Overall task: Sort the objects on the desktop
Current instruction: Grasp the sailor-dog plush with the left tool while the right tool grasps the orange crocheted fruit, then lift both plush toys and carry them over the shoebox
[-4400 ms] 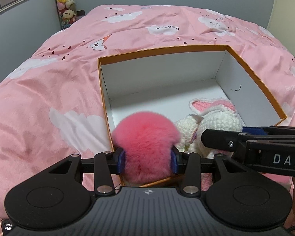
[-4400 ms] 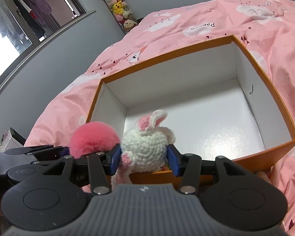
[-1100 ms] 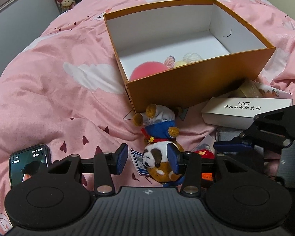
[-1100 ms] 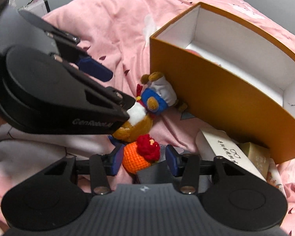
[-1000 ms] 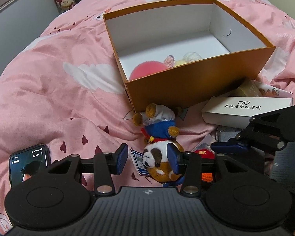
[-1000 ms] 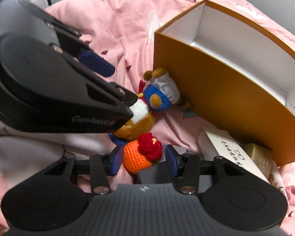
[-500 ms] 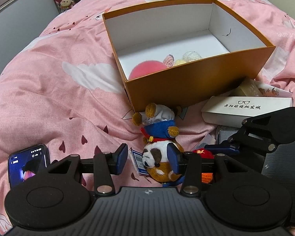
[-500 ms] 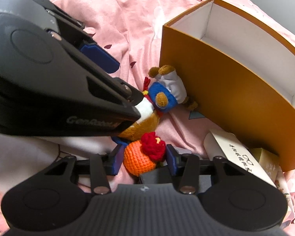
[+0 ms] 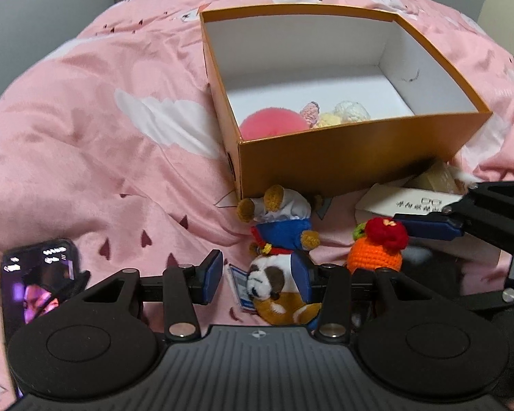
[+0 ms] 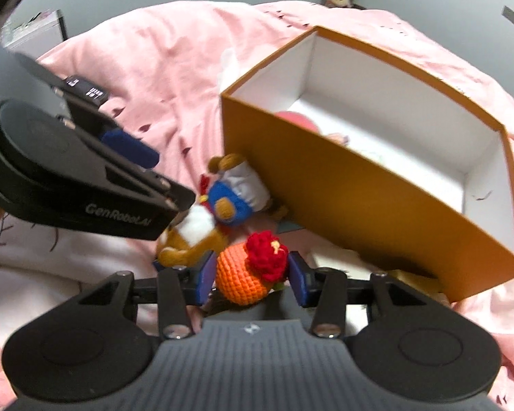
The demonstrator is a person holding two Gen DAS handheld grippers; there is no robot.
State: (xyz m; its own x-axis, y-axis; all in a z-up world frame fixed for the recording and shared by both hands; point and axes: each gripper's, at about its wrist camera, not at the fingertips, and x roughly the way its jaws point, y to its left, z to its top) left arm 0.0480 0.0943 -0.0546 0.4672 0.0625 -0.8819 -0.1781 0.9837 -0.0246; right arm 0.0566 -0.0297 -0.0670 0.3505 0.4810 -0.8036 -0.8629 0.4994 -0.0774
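Orange crochet fills our right tongs [image 10: 250, 279]: the crocheted orange fruit [image 10: 246, 274], topped by a red flower, sits between the two blue pads, which press its sides, so we judge it gripped and lifted clear of the pink bedspread [image 9: 85, 130]. The orange cardboard box [image 9: 346, 161] lies just far and to the right of it, open side up, so the move that follows is likely a short carry up over the near wall.

Our left tongs [image 9: 257, 274] are opening. The plush dog [image 9: 277, 260], in a blue jacket and white chef's hat, lies on the bed between the pads, its head near us and its hat pointing far toward the box, so its long axis runs along the fingers. The right pad touches it, the left pad stands apart; we do not hold it. The left hand is the nearer one to it.

Counted: one box, with one pink pompom [image 9: 272, 130] and one crocheted bunny [image 9: 339, 114] inside; one dog, one fruit; one white glasses carton [image 9: 404, 202]; one phone [image 9: 37, 281] at the near left.
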